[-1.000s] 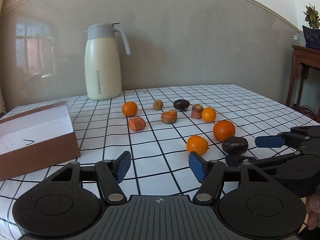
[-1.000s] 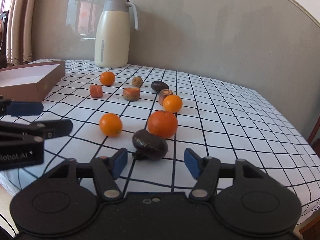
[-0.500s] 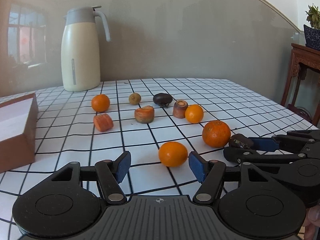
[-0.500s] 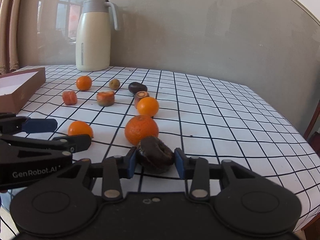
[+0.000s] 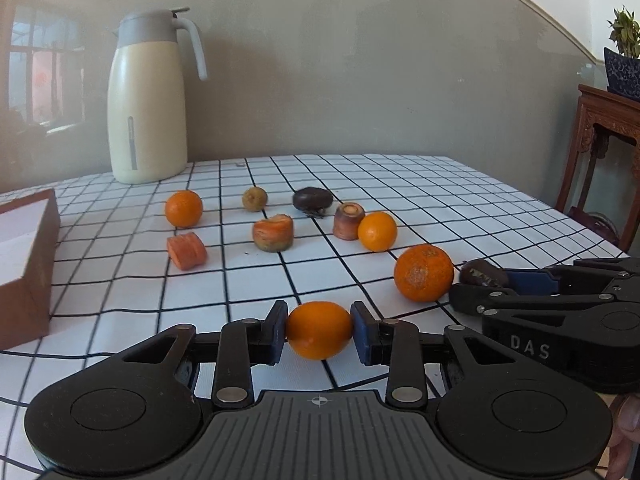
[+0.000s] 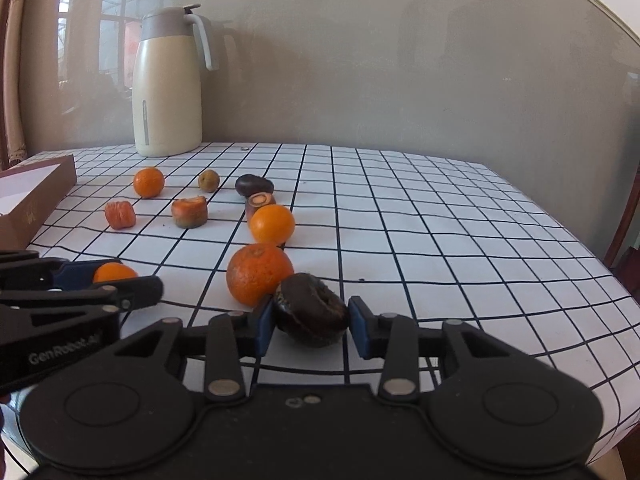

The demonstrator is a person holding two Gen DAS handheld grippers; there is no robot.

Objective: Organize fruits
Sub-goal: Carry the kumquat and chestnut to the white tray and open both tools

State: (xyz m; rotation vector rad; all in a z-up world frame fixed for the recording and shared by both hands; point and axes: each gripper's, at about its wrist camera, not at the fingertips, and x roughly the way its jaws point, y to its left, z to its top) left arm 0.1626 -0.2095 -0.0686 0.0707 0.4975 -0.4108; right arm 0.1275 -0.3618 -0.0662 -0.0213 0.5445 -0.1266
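Observation:
My left gripper (image 5: 319, 330) is shut on a small orange (image 5: 319, 330) low over the checked tablecloth (image 5: 420, 192). My right gripper (image 6: 311, 320) is shut on a dark wrinkled fruit (image 6: 310, 310), which also shows in the left wrist view (image 5: 482, 273). A large orange (image 5: 423, 273) lies between the two grippers. Farther back lie two more oranges (image 5: 377, 231) (image 5: 183, 208), a second dark fruit (image 5: 312, 199), a small brown fruit (image 5: 254, 199) and three carrot pieces (image 5: 186, 251) (image 5: 273, 233) (image 5: 348, 220).
A brown box with a white inside (image 5: 24, 264) stands at the table's left edge. A cream thermos jug (image 5: 148, 100) stands at the back by the grey wall. A dark wooden side table (image 5: 608, 152) with a potted plant is off to the right.
My left gripper has moved forward around the small orange and shut on it. My right gripper shut on the dark fruit half a second ago and still holds it.

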